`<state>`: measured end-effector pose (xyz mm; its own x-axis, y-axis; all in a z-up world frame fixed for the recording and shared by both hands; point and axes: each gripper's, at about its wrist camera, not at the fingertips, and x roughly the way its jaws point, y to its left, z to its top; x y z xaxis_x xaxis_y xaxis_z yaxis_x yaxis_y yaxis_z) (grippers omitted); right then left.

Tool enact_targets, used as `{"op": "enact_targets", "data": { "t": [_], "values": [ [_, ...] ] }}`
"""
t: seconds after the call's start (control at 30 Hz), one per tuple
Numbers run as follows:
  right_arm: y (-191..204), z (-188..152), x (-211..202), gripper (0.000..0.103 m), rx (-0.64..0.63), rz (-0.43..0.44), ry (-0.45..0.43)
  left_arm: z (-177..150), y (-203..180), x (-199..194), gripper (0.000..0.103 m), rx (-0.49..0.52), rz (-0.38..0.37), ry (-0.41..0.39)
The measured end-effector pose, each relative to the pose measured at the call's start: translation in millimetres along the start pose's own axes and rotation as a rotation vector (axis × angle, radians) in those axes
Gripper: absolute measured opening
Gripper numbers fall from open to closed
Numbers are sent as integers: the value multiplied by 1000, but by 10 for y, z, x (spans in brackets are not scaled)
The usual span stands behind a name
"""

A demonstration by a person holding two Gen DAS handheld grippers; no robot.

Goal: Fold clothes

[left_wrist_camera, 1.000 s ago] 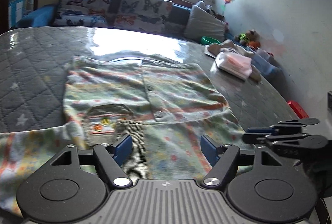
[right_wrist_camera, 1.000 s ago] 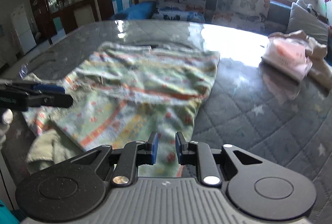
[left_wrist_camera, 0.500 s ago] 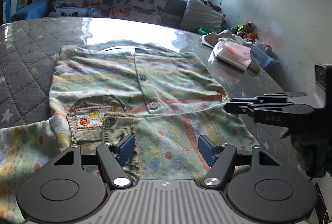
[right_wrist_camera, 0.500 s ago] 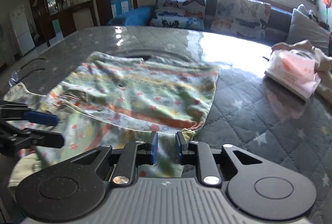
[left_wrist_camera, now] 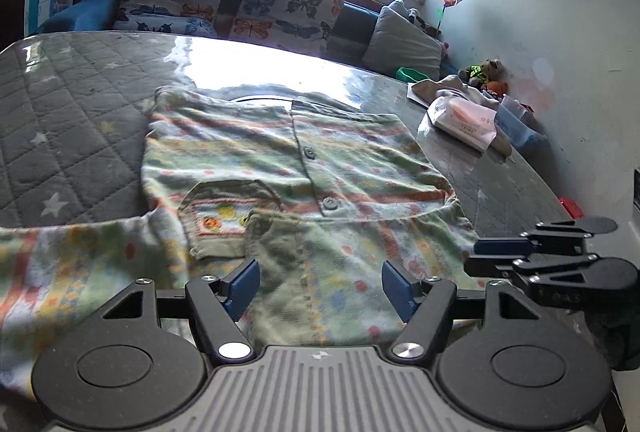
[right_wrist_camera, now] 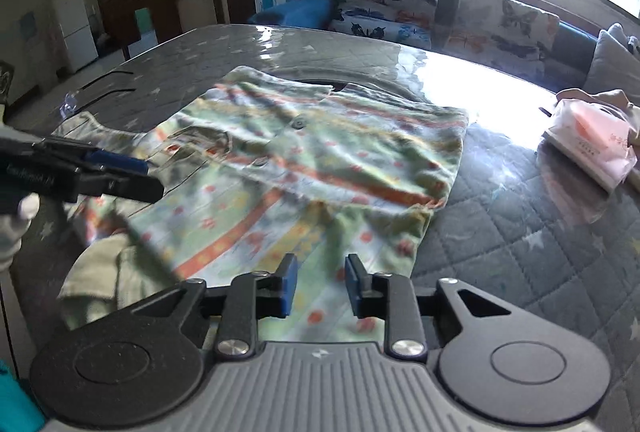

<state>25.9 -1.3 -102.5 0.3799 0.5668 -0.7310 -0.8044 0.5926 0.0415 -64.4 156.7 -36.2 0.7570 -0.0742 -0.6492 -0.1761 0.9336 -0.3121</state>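
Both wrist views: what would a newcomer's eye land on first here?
The striped, dotted shirt spread buttons-up across the quilted grey table, its hem nearest the cameras. Next, the left gripper hovering wide open over that hem, and the right gripper with jaws opening, nothing pinched. A pink packet lies far right.

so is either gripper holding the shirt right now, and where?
Nothing is held. The left gripper is open over the shirt; the right gripper jaws are opening above its near hem, pads clear of fabric.

Both wrist cameras look down close over their claws, sharing the patterned shirt (left_wrist_camera: 296,160) and sofa (right_wrist_camera: 460,16).
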Motion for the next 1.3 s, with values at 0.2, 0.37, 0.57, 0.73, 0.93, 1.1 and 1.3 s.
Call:
{"op": "enact_targets", "data": {
  "t": [0.2, 0.37, 0.57, 0.73, 0.93, 1.1, 1.3],
  "values": [
    [38, -180, -66, 27, 34, -21, 25, -147, -112, 2, 64, 67, 7, 11],
    [147, -130, -105, 27, -28, -39, 22, -183, -123, -93, 64, 76, 11, -12],
    [443, 111, -21, 28, -110, 35, -11, -168, 175, -417, 64, -27, 99, -83],
    [796, 267, 178, 28, -201, 105, -20, -222, 568, -735, 65, -135, 239, -141],
    [1052, 290, 438, 28, -258, 147, 14, -326, 1137, -1127, 65, -299, 448, -216],
    [1103, 292, 425, 28, -264, 153, 16, -347, 1508, -1299, 64, -385, 588, -254],
    [1097, 304, 360, 34, -250, 153, 3, -291, 1747, -1294, 64, -425, 633, -257]
  ]
}}
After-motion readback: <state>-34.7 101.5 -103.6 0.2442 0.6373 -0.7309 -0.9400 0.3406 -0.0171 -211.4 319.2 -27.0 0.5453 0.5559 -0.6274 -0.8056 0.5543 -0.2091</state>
